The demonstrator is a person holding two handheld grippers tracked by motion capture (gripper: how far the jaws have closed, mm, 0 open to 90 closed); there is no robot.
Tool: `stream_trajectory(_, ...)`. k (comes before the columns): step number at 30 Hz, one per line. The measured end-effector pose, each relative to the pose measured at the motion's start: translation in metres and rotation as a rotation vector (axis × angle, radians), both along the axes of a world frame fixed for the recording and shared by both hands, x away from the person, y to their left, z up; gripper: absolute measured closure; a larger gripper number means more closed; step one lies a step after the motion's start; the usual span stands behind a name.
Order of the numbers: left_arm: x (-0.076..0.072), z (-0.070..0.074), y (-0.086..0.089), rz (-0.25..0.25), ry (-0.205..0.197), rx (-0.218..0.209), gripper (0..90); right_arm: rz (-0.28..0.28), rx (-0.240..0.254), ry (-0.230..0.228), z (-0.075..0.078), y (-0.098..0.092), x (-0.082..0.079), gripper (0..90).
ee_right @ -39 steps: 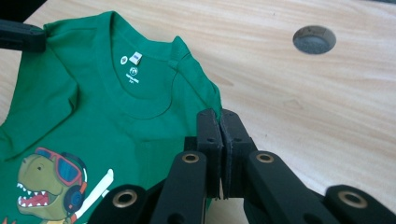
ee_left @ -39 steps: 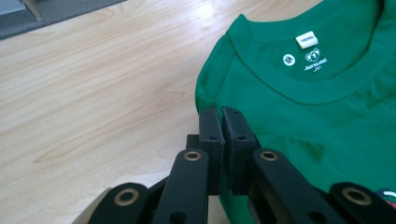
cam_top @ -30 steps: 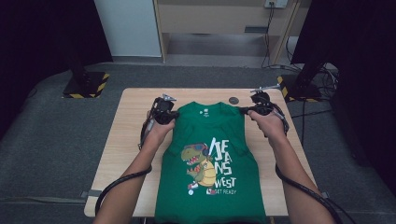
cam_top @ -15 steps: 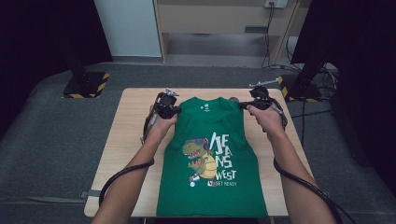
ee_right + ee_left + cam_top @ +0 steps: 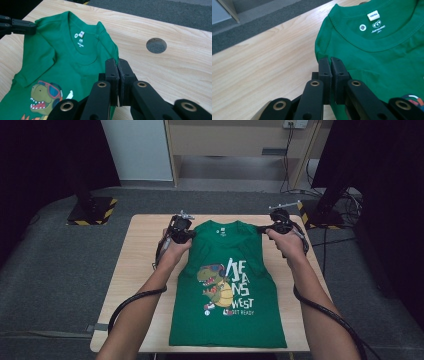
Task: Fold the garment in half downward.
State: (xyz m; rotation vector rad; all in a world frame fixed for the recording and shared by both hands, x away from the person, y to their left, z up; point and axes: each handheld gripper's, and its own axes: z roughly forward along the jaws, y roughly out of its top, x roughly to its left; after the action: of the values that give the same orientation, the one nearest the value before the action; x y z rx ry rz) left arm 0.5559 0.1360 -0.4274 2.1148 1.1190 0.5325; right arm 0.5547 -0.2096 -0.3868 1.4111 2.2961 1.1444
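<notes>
Jaws, left: left gripper [image 5: 329,62] has its pads pressed together at the shirt's shoulder edge; from the left gripper view I cannot tell whether cloth is pinched between them.
Jaws, right: right gripper [image 5: 117,63] also closed flat, tips at the opposite shoulder, at about 1 o'clock from the print; hold on cloth equally unclear.
Shirt: green T-shirt [image 5: 227,285] lies face up at the middle of the wooden table [image 5: 135,270], collar [image 5: 372,42] toward 12 o'clock, hem toward 6.
Sleeves: both appear folded in under or over the body, so the outline is narrow.
Reason for hold: I judge both grippers sit at the shoulders to keep the top edge square while folding.
Print: dinosaur graphic [image 5: 216,287] at centre, lettering at its 3 o'clock.
Table hole: round cable hole [image 5: 156,45] at 1 o'clock from the right jaws, well clear of the cloth.
Next step, my judgement: fold the shoulders toward 6 o'clock.
</notes>
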Motion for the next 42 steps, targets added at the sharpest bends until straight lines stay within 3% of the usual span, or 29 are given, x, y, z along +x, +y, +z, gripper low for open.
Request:
stream_trajectory(10, 0.01, 0.004, 0.001, 0.01, -0.004, -0.006, 87.5, -0.01, 0.003, -0.014, 0.01, 0.002, 0.006, 88.1)
stream_trajectory(13, 0.008, 0.006, 0.0, 0.002, -0.011, -0.031, 87.5, -0.012, 0.002, -0.02, 0.01, -0.001, 0.004, 88.1)
stream_trajectory(23, -0.009, 0.023, -0.013, -0.027, -0.044, -0.021, 87.5, -0.024, 0.006, -0.036, 0.013, -0.011, -0.013, 88.1)
stream_trajectory(32, -0.015, 0.028, 0.002, 0.012, -0.044, -0.025, 87.5, -0.036, 0.01, -0.036, 0.008, -0.021, -0.022, 88.1)
stream_trajectory(42, -0.013, 0.032, 0.007, 0.008, -0.051, -0.022, 87.4, -0.044, 0.01, -0.041, 0.008, -0.023, -0.019, 88.1)
